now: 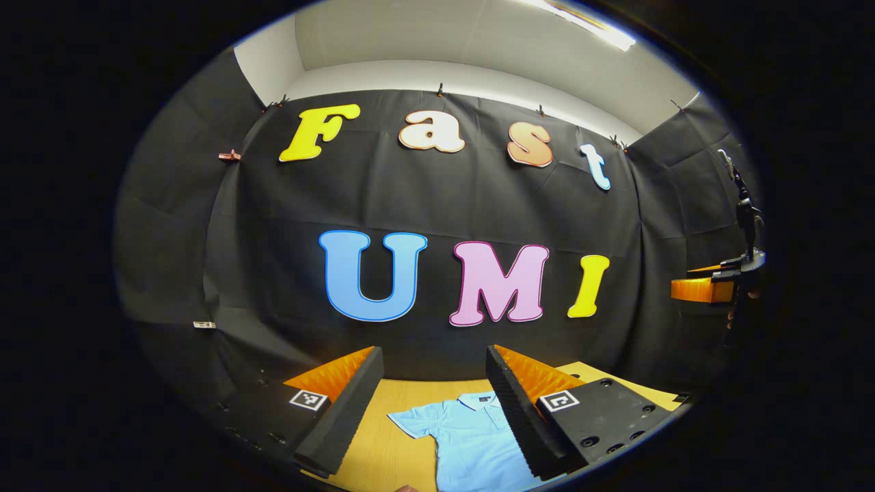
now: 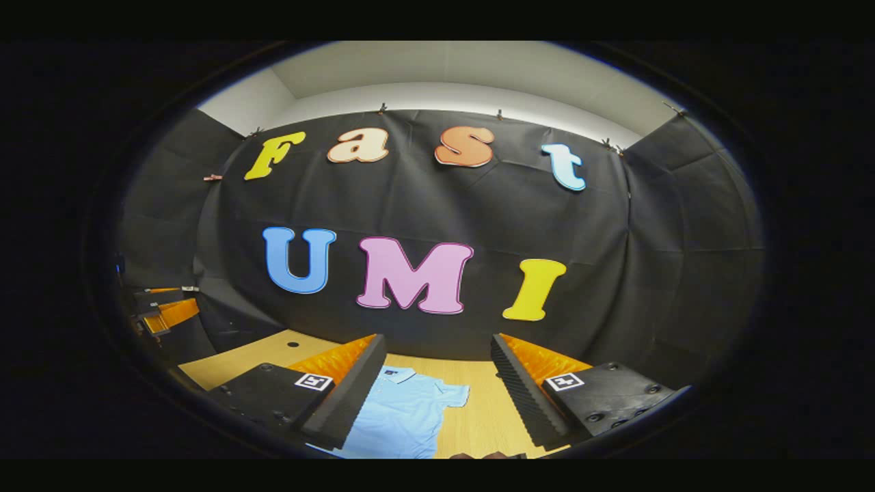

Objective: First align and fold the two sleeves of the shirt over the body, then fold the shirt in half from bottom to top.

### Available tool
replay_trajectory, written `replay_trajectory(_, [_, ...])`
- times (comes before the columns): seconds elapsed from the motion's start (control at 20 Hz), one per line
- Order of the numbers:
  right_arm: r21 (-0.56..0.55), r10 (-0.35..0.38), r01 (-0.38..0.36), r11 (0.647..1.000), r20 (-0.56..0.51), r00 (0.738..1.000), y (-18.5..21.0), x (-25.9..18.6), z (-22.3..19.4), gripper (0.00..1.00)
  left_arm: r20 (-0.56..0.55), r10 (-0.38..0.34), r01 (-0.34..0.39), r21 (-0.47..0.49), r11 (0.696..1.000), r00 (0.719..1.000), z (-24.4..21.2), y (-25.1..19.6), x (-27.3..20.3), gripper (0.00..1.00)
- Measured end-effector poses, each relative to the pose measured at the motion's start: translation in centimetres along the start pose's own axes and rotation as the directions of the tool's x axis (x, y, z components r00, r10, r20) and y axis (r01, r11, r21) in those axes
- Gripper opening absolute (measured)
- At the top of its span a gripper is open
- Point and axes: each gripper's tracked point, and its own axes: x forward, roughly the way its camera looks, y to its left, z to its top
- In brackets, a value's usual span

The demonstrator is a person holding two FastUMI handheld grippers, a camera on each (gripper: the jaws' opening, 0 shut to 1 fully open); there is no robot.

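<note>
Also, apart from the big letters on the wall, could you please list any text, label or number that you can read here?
No text is legible.
Neck label of the shirt: too small to read.
Square markers on the fingers of the left gripper and the right gripper: black-and-white patterns, no words.

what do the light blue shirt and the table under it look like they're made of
Light blue short-sleeved collared shirt: apparently soft matte knit fabric, lying flat with faint creases and a ribbed-looking collar. Pale yellow-brown table: likely wood or wood-look laminate, smooth with a faint sheen; grain is too blurred to tell.
</note>
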Motion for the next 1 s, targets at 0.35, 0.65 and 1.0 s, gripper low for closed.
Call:
replay_trajectory(0.35, [-0.031,0.006,-0.006,0.999,-0.004,1.0,0.2,1.1,0.5,0.97,0.025,0.001,-0.002,0.009,1.0,1.0,0.5,1.2,-0.2,0.96])
replay_trajectory(0.65, [-0.084,0.013,-0.016,0.996,-0.034,0.999,-2.4,6.4,-0.3,0.94,0.014,0.021,-0.021,-0.013,1.0,1.0,-0.1,1.7,1.4,0.97])
replay_trajectory(1.0, [0.019,0.102,-0.101,0.995,-0.249,0.963,-4.2,19.5,-13.4,0.97,-0.06,0.096,-0.096,0.009,0.995,0.994,-3.1,0.6,6.3,0.97])
